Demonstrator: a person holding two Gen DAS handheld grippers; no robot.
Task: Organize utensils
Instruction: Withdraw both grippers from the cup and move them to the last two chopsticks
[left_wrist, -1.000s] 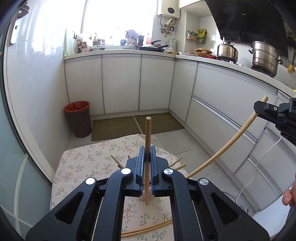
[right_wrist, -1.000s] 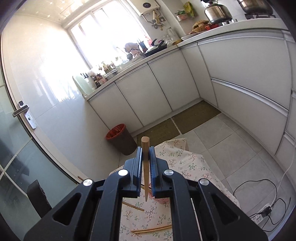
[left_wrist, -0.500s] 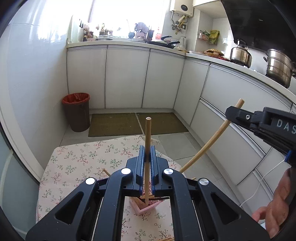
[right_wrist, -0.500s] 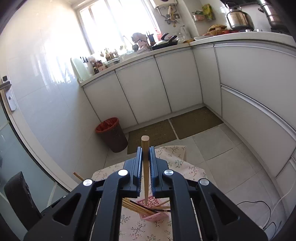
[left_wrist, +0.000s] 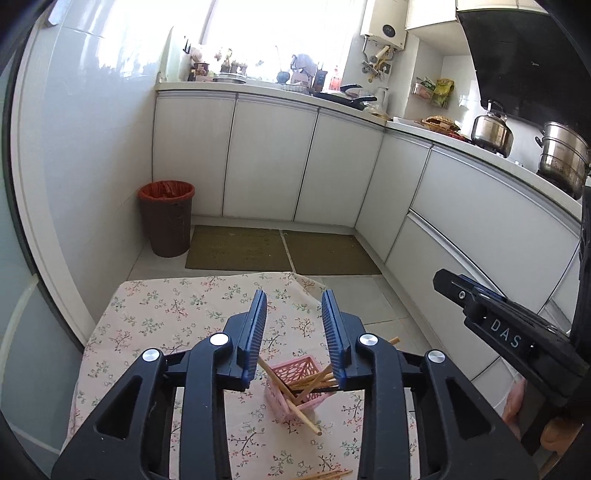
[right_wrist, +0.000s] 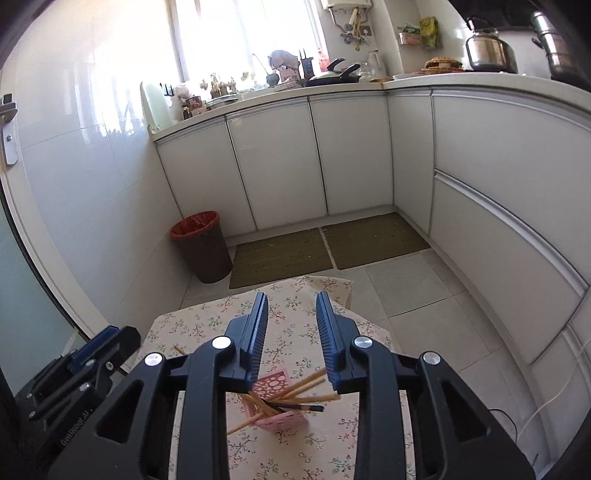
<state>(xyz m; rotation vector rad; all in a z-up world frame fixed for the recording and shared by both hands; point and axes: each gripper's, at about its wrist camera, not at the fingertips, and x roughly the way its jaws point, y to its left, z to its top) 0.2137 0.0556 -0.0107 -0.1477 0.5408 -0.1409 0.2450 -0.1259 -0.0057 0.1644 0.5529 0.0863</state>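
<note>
- Chopsticks (left_wrist: 314, 384) sit bundled in the pink basket (left_wrist: 295, 373), most leaning out over its rim toward the right; one long stick (left_wrist: 295, 410) pokes out past the near side, tip over the cloth.
- pink basket stands on the floral tablecloth (left_wrist: 166, 314), toward the table's near-right part; bare cloth on its left and far sides.
- Right wrist view: same basket (right_wrist: 280, 421) with sticks (right_wrist: 306, 387) fanned right, one dark-tipped stick (right_wrist: 295, 407) lying nearly level across the top.
- left gripper (left_wrist: 293, 325): jaws opening, a clear gap between the blue pads, nothing between them; it hangs above the basket.
- right gripper (right_wrist: 291, 325): jaws opening too, gap empty, also above the basket.
- From the left wrist view the right gripper (left_wrist: 498, 321) is off the table's right edge, apart from the basket; a hand (left_wrist: 517, 402) is just visible behind it.
- From the right wrist view the left gripper (right_wrist: 85, 369) sits at the table's left edge.
- More loose sticks (left_wrist: 328, 474) lie flat on the cloth at the near edge; one stick end (right_wrist: 180, 349) shows left of the right gripper's left finger.
- Far table edge (right_wrist: 314, 280) drops to tiled floor; mats (left_wrist: 240, 247) and a lined bin (left_wrist: 166, 218) beyond, cabinets (left_wrist: 269, 158) on the far and right sides.
</note>
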